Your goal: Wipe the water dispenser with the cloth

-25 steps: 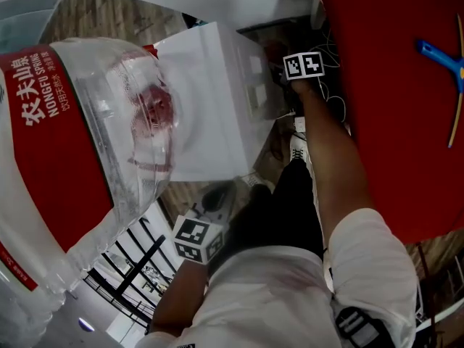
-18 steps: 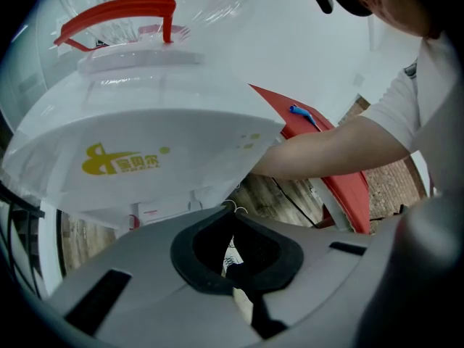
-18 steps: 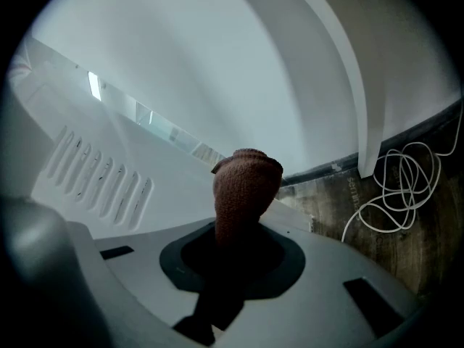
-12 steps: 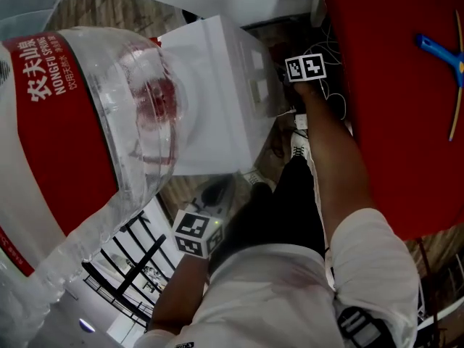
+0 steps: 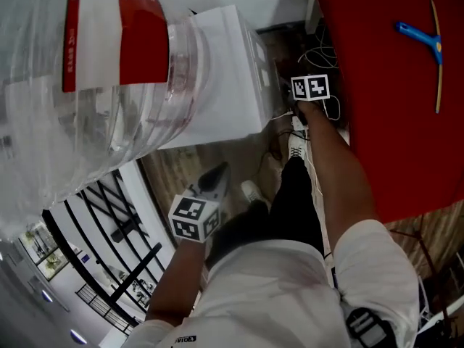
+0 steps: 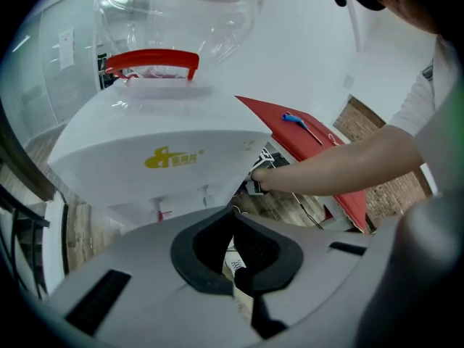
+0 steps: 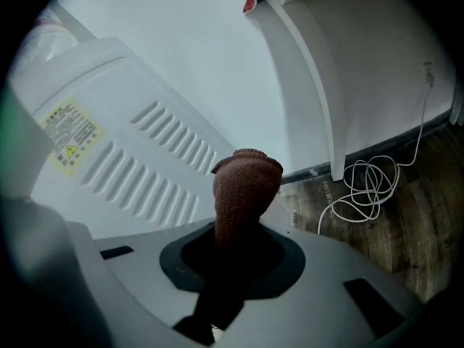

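Pinching a brown cloth [image 7: 245, 183], the right gripper [image 7: 233, 256] has its jaws closed on the lower folds. A soft rounded wad sticks out ahead of them, close to the vented back of the white water dispenser [image 7: 138, 158]; whether it touches I cannot tell. The cloth looks thick, knitted and floppy. It should give under pressure, and a firm hold low down suits it so the slats don't drag it free. The dispenser stands on the wooden floor [image 5: 185, 169] beside a red table [image 5: 384, 85], with a big clear bottle [image 5: 109, 64] on top. I'd guess it is top-heavy and its plastic slick, so gentle strokes are best. The left gripper [image 6: 233, 263] hangs before the dispenser's front, jaws almost together with only a slit between them, holding nothing.
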Tool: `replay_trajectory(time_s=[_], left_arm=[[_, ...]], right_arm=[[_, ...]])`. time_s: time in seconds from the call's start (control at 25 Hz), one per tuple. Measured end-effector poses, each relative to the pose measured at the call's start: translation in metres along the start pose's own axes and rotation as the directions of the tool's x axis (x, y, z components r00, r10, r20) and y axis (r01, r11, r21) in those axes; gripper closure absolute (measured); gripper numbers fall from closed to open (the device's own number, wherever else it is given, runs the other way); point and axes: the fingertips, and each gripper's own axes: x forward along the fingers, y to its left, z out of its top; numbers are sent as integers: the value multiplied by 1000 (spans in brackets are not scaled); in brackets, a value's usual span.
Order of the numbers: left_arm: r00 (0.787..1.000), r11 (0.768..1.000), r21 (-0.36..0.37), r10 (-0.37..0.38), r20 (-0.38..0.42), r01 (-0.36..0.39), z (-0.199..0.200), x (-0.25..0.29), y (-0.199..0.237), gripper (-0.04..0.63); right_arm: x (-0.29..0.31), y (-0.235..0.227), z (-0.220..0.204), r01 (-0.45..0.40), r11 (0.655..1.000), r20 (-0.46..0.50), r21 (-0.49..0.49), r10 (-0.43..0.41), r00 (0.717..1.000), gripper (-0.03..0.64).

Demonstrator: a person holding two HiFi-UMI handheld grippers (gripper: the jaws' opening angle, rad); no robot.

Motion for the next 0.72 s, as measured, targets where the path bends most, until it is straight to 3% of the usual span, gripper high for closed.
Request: replay_trajectory(time_s=[0.32, 0.52, 0.72], left_arm=[[996, 998, 43, -43, 73, 40, -54, -45, 14, 606], [990, 999, 12, -51, 131, 50, -91, -86, 30, 606], [978, 998, -13, -62, 199, 66, -114, -129, 54, 606]], right_arm=[[-63, 59, -27, 57, 997, 168, -61, -46, 985, 558], [-117, 93, -53, 124, 992, 331, -36, -106, 938, 558], [-157, 145, -96, 130, 992, 420, 7, -121, 899, 558]])
